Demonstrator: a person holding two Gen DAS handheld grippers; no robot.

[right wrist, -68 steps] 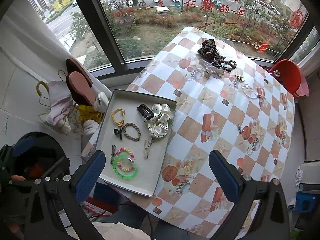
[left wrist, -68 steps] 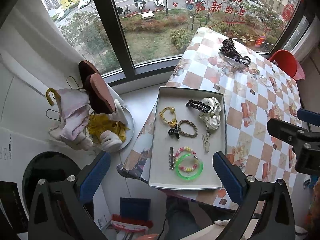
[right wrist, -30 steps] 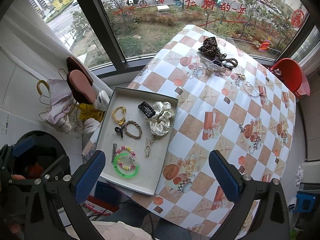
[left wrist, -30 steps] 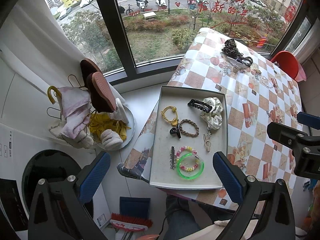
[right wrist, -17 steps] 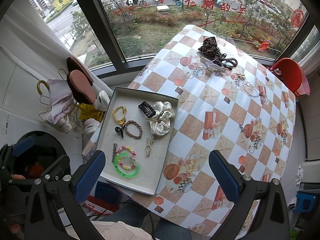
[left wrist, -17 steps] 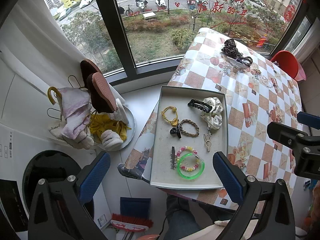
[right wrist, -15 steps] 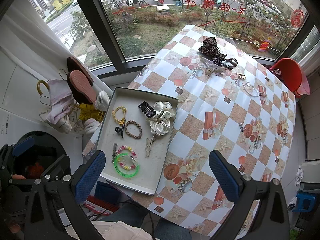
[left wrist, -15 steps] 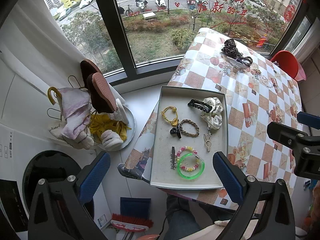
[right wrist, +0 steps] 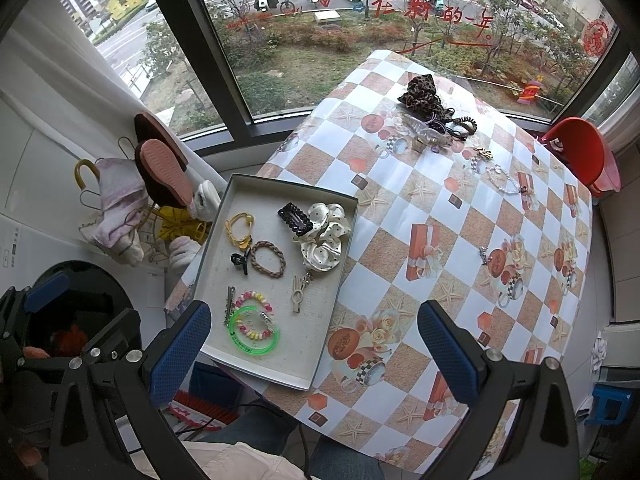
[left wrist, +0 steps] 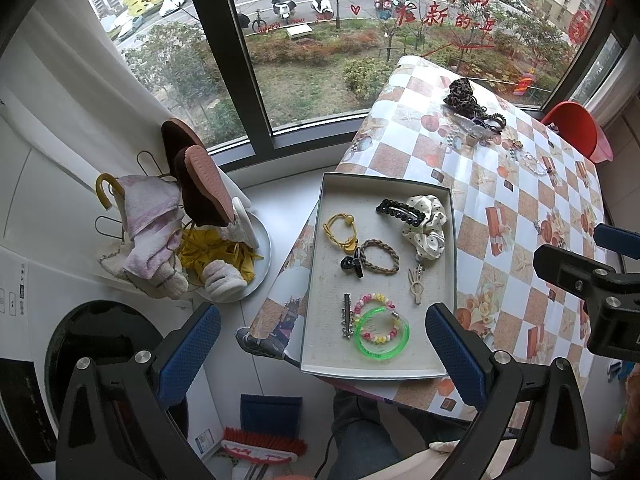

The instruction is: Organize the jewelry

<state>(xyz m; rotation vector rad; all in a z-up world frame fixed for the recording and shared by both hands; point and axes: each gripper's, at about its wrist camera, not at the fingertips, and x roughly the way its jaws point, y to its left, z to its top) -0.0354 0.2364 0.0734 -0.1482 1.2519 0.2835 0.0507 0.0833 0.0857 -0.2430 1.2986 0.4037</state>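
At the table's [right wrist: 440, 216] far edge, loose jewelry pile [right wrist: 434, 126] lies well ahead of both grippers; tray [left wrist: 316, 280] sits near left. Right gripper [right wrist: 314, 342] nearer the pile; left gripper [left wrist: 322, 346] over tray. Both fingers spread, empty.

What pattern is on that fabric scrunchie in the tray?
The scrunchie is cream with small black dots, clearest in the right wrist view.

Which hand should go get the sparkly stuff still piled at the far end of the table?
Probably the right gripper. It hangs open over the table, on the same side as the far pile. The left gripper, also open and empty, hangs over the tray at the table's left edge.
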